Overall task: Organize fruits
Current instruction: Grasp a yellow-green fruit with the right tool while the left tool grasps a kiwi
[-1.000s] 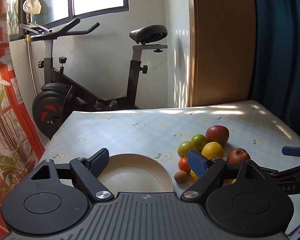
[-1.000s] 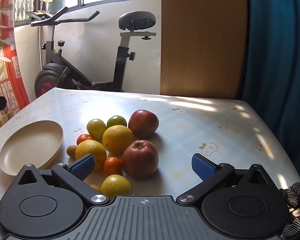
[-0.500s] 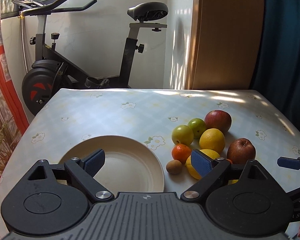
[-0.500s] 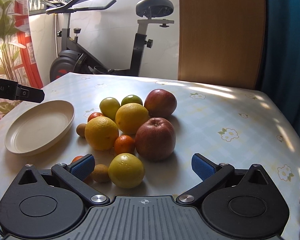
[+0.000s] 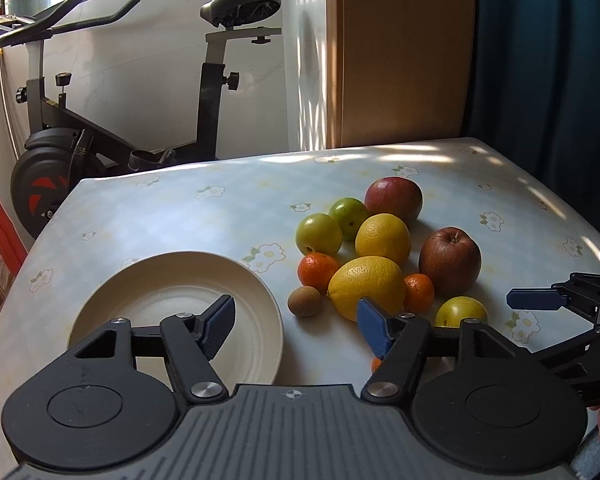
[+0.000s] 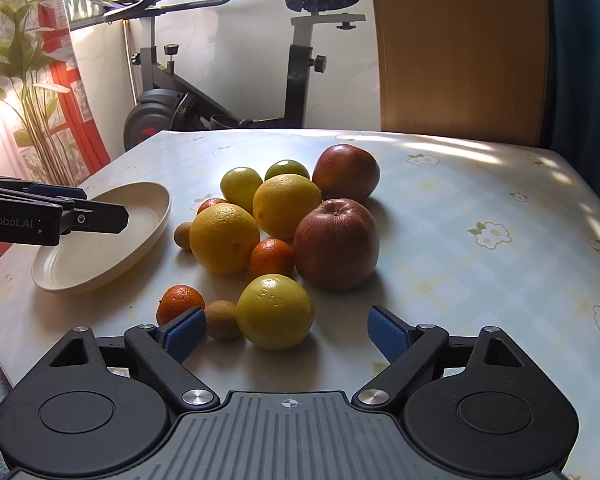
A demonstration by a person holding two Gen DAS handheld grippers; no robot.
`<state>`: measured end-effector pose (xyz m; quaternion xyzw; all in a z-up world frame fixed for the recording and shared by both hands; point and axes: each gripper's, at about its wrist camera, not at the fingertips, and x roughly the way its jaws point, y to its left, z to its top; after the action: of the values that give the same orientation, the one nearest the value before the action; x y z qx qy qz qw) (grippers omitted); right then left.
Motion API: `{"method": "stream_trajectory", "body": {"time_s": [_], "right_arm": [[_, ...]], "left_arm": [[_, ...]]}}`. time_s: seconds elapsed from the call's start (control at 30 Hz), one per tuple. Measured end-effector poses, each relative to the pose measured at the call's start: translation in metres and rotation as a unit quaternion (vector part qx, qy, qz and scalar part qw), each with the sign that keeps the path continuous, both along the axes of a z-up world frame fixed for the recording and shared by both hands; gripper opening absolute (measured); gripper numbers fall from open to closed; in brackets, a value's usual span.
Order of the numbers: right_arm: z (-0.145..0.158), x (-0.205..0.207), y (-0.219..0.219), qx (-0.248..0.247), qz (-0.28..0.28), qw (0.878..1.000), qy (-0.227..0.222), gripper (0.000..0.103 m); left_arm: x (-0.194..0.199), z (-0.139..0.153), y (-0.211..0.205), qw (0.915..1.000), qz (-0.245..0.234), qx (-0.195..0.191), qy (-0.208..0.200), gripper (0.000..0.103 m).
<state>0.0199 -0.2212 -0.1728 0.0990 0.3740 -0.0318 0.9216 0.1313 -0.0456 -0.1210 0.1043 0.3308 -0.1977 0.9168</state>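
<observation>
Item one, left gripper (image 5: 296, 326): hovering over the cream plate (image 5: 112, 300) and bare tablecloth (image 5: 220, 224), jaws closing, nothing between them. Item two, fruit pile (image 6: 284, 216): apples, oranges, mandarins, green fruits and kiwis lying clustered just right of the plate. Item three, right gripper (image 6: 287, 334): pointing down at the nearest yellow citrus (image 6: 275, 311), jaws closing, pads not touching it.

— Where does the plate (image 6: 100, 240) sit?
— On the table (image 6: 480, 200), left of the fruit pile (image 6: 284, 220).
— And behind the table?
— An exercise bike (image 6: 228, 92), against the wall.
</observation>
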Motion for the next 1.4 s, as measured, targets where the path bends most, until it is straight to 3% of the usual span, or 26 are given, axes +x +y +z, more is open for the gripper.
{"method": "stream_trajectory", "body": {"time_s": [0.13,0.47,1.03,1.4], "right_arm": [[-0.001,-0.002,0.002,-0.007,0.007,1.000,0.003,0.069],[0.000,0.002,0.004,-0.005,0.024,1.000,0.002,0.049],[-0.009,0.012,-0.003,0.025,0.023,0.999,0.003,0.044],[-0.003,0.005,-0.001,-0.014,0.021,0.999,0.022,0.044]], "left_arm": [[-0.002,-0.004,-0.004,0.9999,-0.010,0.013,0.000,0.054],[-0.001,-0.003,-0.004,0.9998,-0.017,-0.005,0.009,0.053],[0.000,-0.005,-0.006,0.9997,-0.024,-0.004,0.011,0.054],[0.002,-0.005,-0.003,0.9996,-0.019,-0.010,0.017,0.053]]}}
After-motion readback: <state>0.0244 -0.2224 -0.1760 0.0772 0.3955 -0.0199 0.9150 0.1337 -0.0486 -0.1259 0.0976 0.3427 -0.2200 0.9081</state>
